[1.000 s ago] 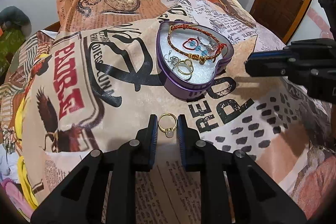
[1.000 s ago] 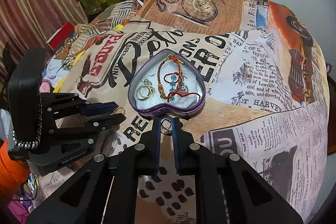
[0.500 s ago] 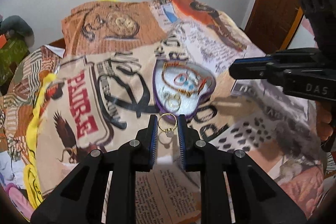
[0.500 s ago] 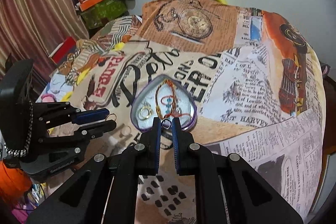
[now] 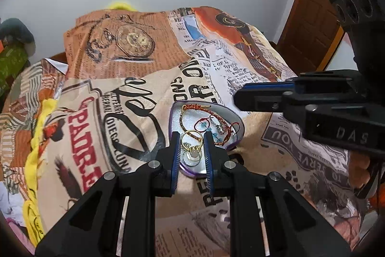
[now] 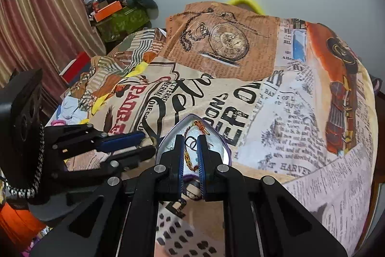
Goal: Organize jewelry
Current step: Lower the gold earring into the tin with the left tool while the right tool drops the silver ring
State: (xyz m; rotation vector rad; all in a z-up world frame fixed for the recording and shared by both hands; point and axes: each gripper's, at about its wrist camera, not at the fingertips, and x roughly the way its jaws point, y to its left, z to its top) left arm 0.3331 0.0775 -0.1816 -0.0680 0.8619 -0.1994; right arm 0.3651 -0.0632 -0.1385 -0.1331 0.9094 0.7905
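A purple heart-shaped tin (image 5: 237, 117) (image 6: 222, 146) lies on the newspaper-print bedspread, holding red and gold bracelets (image 5: 216, 122), blue beads and a ring. My left gripper (image 5: 192, 139) is shut on a gold ring with a pale stone (image 5: 192, 141), held just above the tin's near end. My right gripper (image 6: 191, 143) is shut on a small dark ring (image 6: 191, 143), held over the tin. The right gripper (image 5: 264, 98) shows in the left wrist view beside the tin; the left gripper (image 6: 144, 143) shows in the right wrist view at the tin's left.
The printed bedspread (image 5: 134, 112) covers the bed. A wooden door (image 5: 312, 16) stands at right. Striped curtains (image 6: 36, 23), boxes and a green bag (image 6: 120, 18) sit at left. A yellow cloth (image 5: 36, 136) lies at the bed's left edge.
Both grippers rose, then moved forward over the tin, each still holding its ring. The tin now sits directly under both sets of fingers.
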